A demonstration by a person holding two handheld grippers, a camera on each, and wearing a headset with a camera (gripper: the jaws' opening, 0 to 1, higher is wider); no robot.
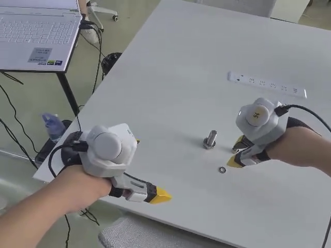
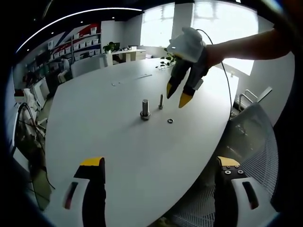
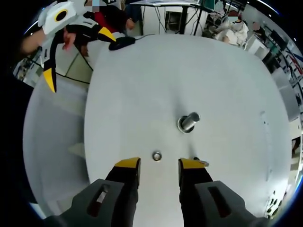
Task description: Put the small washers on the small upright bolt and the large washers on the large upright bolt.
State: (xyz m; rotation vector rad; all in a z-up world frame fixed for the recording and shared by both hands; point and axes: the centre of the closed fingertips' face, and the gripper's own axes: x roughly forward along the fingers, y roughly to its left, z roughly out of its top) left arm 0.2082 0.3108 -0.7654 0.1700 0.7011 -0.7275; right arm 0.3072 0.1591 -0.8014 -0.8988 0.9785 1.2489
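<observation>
- Head view is showing the large bolt [image 1: 210,139] standing upright on the matte white table [image 1: 170,77]. Its long axis is running vertically, with the shank pointing up and the broader base sitting on the tabletop.
- Left gripper view is catching the small bolt [image 2: 161,101] standing upright too. It is thinner, with its shank also pointing up, and it is sitting just beside the large bolt.
- One washer [image 1: 222,169] is lying flat on the table, near the large bolt's base but not touching it. It is a small metal ring with a dark hole.
- The right gripper [image 1: 236,152] is hovering just beside that washer. In the right gripper view its jaws are standing apart and gripping nothing, with the ring lying just ahead of the gap.
- The left gripper [image 2: 161,161] is hanging at the near table edge, well apart from both bolts. In its own view its jaws are spreading wide and are empty.
- Both bolts are reading as dull grey metal cylinders. The gripper bodies are looking like smooth white plastic, with black jaws ending in yellow wedge tips.
- A long white power strip [image 1: 266,84] is lying further back on the table, and a laptop [image 1: 36,31] is sitting on a separate stand to the left.
</observation>
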